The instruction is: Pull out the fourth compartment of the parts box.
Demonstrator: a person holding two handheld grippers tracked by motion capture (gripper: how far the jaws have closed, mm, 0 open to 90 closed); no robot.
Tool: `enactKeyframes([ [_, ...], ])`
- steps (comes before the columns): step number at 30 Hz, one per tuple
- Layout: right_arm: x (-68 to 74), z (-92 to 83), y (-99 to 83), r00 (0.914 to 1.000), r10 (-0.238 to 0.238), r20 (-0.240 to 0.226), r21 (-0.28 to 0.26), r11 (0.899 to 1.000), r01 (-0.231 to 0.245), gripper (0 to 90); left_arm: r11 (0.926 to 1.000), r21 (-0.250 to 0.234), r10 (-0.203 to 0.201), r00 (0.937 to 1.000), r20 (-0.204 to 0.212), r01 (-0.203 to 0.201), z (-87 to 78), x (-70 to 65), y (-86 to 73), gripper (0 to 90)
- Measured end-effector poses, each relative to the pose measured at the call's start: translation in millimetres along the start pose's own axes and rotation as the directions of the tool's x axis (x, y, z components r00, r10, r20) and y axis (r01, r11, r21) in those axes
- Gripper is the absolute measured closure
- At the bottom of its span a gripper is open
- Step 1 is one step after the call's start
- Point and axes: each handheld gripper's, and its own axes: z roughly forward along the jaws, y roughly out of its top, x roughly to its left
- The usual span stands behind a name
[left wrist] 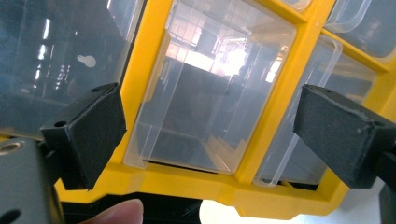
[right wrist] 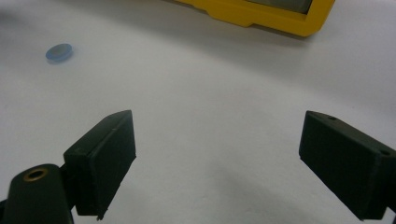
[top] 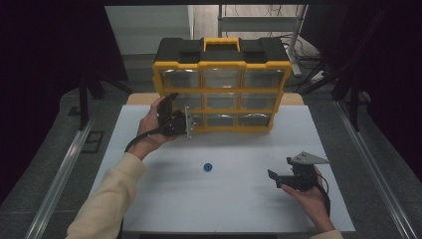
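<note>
A yellow and black organizer [top: 221, 64] with several clear drawers stands upright at the back of the white table [top: 164, 199]. My left gripper [top: 185, 123] is at its lower left corner, held by a hand. In the left gripper view that gripper [left wrist: 210, 100] is open, its jaws standing apart on either side of an empty clear drawer [left wrist: 205, 70] in the yellow frame [left wrist: 154, 46], touching nothing. My right gripper [top: 279, 168] hovers open over the table's right front. In the right gripper view, bare table lies between that gripper's [right wrist: 217, 119] jaws.
A small blue disc [top: 208, 167] lies on the table in front of the organizer, also in the right gripper view as the blue disc [right wrist: 59, 52] at upper left. The organizer's bottom edge [right wrist: 261, 16] crosses that view's top. Metal rails [top: 59, 179] flank the table.
</note>
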Motion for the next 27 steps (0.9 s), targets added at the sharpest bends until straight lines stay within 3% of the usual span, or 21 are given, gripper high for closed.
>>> enactKeyframes([
  [17,-0.2,-0.2,0.1,1.0000,-0.001,0.001,-0.001,1.000,0.001,11.3,0.9998,0.011,0.016,0.9999,0.003,-0.016,9.1,1.7,2.7,10.5],
  [27,-0.4,0.0,-0.1,1.0000,0.000,0.001,0.000,1.000,0.000,11.3,0.9995,0.016,0.028,0.9996,0.001,-0.028,11.5,0.8,2.0,15.3],
])
